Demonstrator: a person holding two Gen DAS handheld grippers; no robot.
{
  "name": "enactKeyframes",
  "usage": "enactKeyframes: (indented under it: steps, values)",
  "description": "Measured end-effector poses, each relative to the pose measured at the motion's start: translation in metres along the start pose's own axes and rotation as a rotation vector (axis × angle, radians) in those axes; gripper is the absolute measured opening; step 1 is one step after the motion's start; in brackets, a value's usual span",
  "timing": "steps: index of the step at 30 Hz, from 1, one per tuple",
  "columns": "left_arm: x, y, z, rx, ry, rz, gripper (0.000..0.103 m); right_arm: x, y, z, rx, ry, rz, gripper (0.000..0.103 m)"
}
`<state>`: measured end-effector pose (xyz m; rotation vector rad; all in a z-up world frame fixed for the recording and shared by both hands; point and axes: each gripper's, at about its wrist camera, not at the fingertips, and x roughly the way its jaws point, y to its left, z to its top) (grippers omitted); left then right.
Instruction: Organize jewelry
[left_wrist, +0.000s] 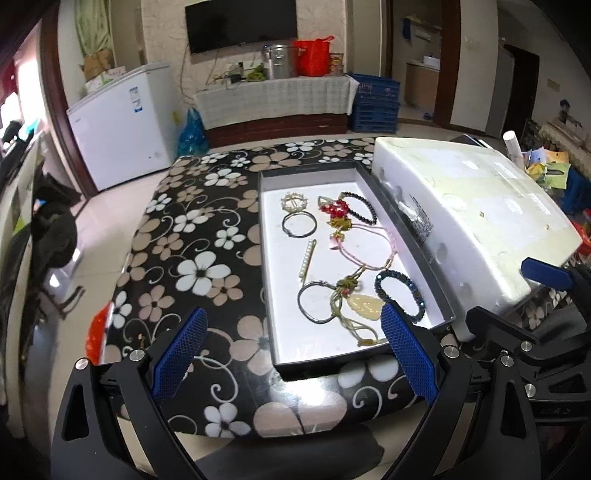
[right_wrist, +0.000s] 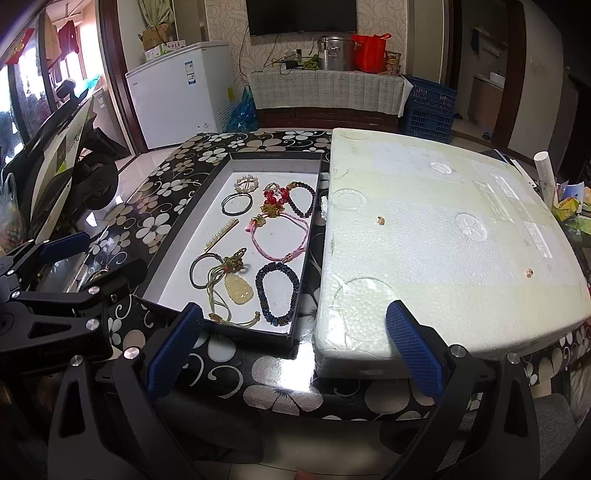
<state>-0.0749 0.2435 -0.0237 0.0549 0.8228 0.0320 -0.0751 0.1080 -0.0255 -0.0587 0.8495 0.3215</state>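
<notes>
A shallow black tray (left_wrist: 271, 295) (right_wrist: 177, 236) with a white floor lies on the flowered table. In it lie several pieces: a yellow pendant on a cord (left_wrist: 364, 304) (right_wrist: 238, 288), a dark blue bead bracelet (left_wrist: 400, 293) (right_wrist: 277, 291), a pink cord bracelet (left_wrist: 369, 245) (right_wrist: 280, 236), a pearl hair clip (left_wrist: 306, 260) (right_wrist: 221, 234), two black hair ties (left_wrist: 299, 223) (right_wrist: 236, 203), a red bead charm (left_wrist: 338, 208) (right_wrist: 275, 195) and a pearl ring brooch (left_wrist: 293, 201) (right_wrist: 245, 182). My left gripper (left_wrist: 295, 354) is open and empty above the tray's near edge. My right gripper (right_wrist: 295, 350) is open and empty at the table's near edge.
A big white foam box (left_wrist: 476, 218) (right_wrist: 443, 240) lies right of the tray, touching it. The flowered table (left_wrist: 192, 258) (right_wrist: 280, 391) extends left of the tray. The right gripper shows at the left view's right edge (left_wrist: 546, 314); the left one at the right view's left edge (right_wrist: 55, 288).
</notes>
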Motion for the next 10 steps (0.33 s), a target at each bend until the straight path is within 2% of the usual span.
enactKeyframes:
  steps: [10]
  values:
    - [0.0025,0.0,0.0003,-0.006,0.013,0.019,0.097,-0.0003,-0.0001,0.0001,0.003,0.0,0.001,0.098]
